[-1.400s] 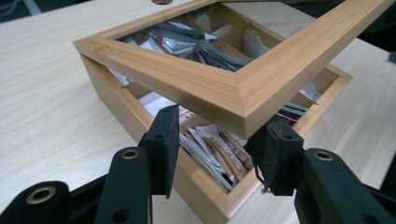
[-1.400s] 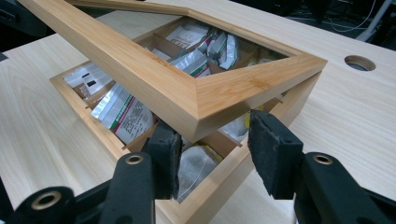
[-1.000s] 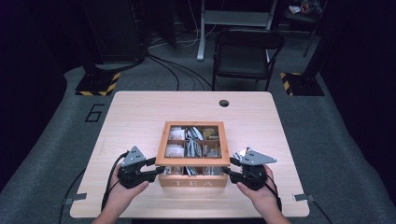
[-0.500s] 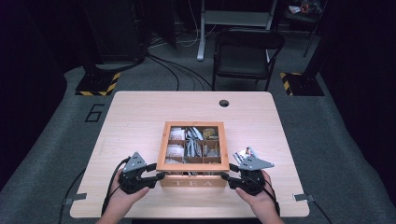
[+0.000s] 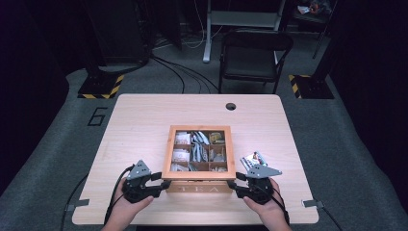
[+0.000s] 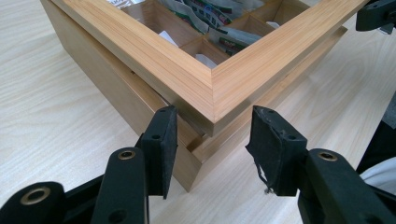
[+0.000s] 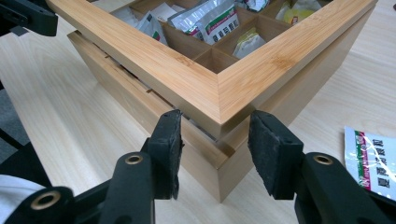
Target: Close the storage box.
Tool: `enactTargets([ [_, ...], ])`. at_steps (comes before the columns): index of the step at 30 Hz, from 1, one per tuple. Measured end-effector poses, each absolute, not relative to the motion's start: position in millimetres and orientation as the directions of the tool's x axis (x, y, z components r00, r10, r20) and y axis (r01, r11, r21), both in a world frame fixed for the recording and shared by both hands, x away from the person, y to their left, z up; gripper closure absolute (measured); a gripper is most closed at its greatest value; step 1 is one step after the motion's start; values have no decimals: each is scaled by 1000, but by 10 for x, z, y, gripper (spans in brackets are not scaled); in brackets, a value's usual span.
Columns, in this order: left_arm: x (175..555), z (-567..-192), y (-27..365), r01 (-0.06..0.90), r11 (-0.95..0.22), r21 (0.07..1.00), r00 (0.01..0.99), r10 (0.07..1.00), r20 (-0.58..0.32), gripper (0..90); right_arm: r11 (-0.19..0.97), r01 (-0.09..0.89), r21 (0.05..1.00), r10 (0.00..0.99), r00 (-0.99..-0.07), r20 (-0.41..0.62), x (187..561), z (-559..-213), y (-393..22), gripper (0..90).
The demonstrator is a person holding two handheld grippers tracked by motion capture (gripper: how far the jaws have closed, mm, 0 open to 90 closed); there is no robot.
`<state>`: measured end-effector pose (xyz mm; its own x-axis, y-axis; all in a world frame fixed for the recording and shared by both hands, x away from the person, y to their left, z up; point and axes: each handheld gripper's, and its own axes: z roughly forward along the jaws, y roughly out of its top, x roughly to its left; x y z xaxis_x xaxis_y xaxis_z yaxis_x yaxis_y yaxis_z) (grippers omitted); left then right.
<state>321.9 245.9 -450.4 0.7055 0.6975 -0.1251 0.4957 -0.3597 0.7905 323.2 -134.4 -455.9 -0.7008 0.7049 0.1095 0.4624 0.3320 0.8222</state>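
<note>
Both grippers flank the near corners of the wooden tea box (image 5: 198, 156) in the high view: left gripper (image 5: 161, 182) at the near-left corner, right gripper (image 5: 232, 184) at the near-right, equally close. "TEA" reads on the box's front face, and a sachet (image 5: 253, 159) lies beside the right gripper.

Left gripper view: the jaws stand spread, astride the lid corner (image 6: 214, 93), gripping nothing.

Right gripper view: the jaws are likewise parted around its corner; the sachet's print is illegible.

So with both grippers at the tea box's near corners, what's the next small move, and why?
Probably close both on the lid: the left gripper and right gripper are open, each straddling a near corner where the lid already sits slightly raised off the box.
</note>
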Motion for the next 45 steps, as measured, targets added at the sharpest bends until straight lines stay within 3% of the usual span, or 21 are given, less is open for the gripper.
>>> enactTargets([
  [18, 3250, -4420, 2522, 493, -325, 807, 696, 704, -142, 480, 281, 461, 842, 729, -673, 125, 3265, -4450, -1491, 510],
  [27, 3451, -4261, 2588, 481, -317, 817, 674, 729, -114, 468, 296, 449, 843, 739, -666, 95, 3379, -4315, -1503, 495],
  [45, 3872, -4293, 2729, 533, -222, 816, 588, 791, -169, 468, 260, 473, 842, 797, -597, 90, 3785, -4304, -1631, 495],
])
